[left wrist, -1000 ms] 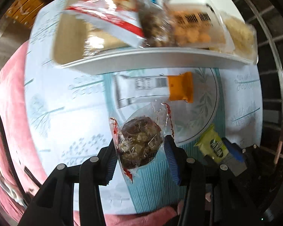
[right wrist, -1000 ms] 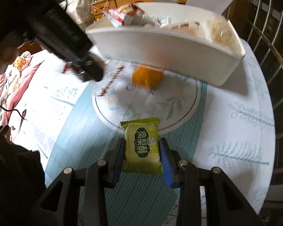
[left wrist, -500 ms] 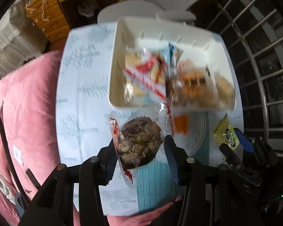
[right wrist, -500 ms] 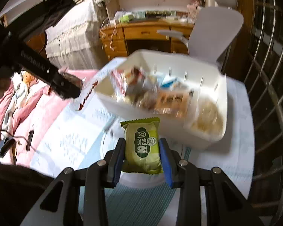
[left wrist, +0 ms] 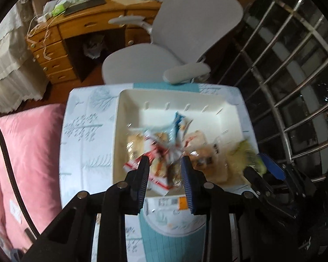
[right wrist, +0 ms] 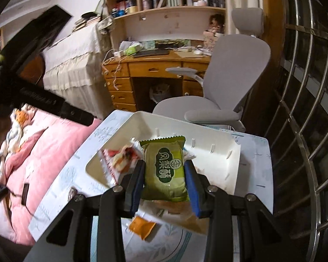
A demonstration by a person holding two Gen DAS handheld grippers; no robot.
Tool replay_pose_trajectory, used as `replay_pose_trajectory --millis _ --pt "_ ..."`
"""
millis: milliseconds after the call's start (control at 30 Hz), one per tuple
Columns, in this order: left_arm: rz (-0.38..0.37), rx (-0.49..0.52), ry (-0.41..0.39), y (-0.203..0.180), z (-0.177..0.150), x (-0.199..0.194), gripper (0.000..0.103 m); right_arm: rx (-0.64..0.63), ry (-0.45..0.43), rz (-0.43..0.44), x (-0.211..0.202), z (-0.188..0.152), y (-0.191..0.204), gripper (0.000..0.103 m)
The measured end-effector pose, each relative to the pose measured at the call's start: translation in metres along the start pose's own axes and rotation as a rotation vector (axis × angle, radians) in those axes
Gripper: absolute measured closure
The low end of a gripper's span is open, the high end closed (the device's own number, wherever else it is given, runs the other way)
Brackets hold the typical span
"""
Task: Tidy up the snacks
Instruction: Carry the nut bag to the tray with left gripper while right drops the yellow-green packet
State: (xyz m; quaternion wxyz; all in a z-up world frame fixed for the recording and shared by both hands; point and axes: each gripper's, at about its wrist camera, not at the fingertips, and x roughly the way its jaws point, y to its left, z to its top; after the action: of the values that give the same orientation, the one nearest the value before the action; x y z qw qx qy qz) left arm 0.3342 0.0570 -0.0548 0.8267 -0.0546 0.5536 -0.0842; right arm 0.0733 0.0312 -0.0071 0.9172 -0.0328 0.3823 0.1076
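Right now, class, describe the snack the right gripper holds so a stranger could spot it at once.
Find the white bin on the leaf-print tablecloth before the grey office chair. Above its near edge, the right gripper pinches a green packet upright. Unlike the red-and-white wrappers in the bin, it is plain green with a dark label.
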Motion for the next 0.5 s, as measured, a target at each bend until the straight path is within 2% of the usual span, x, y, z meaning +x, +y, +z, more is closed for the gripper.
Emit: replay_pose_trajectory --millis 33,67,100,167,300,367,500 --pt "-0.015 0.002 -0.02 -0.002 -0.001 0.001 0.074 0.016 0.003 -0.011 0.003 0.0 -0.003 0.057" --pt "-0.023 -0.001 -0.03 -0.002 -0.002 0.002 0.074 0.042 0.022 -0.029 0.008 0.0 -0.007 0.041" --pt "-0.035 -0.007 -0.039 -0.003 -0.004 0.002 0.074 0.059 0.034 -0.036 0.012 -0.001 -0.009 0.037" --pt "-0.051 -0.012 -0.046 -0.003 -0.008 0.002 0.072 0.106 0.05 -0.014 0.015 -0.004 -0.015 0.036" --pt "-0.034 -0.032 -0.047 0.006 -0.015 0.0 0.067 0.135 0.074 -0.006 0.015 -0.011 -0.018 0.036" --pt "-0.028 -0.057 -0.056 0.014 -0.02 -0.003 0.055 0.131 0.084 -0.005 0.014 -0.013 -0.017 0.036" --pt "-0.013 -0.1 -0.07 0.03 -0.033 -0.006 0.05 0.118 0.102 0.024 0.015 -0.017 -0.012 0.036"
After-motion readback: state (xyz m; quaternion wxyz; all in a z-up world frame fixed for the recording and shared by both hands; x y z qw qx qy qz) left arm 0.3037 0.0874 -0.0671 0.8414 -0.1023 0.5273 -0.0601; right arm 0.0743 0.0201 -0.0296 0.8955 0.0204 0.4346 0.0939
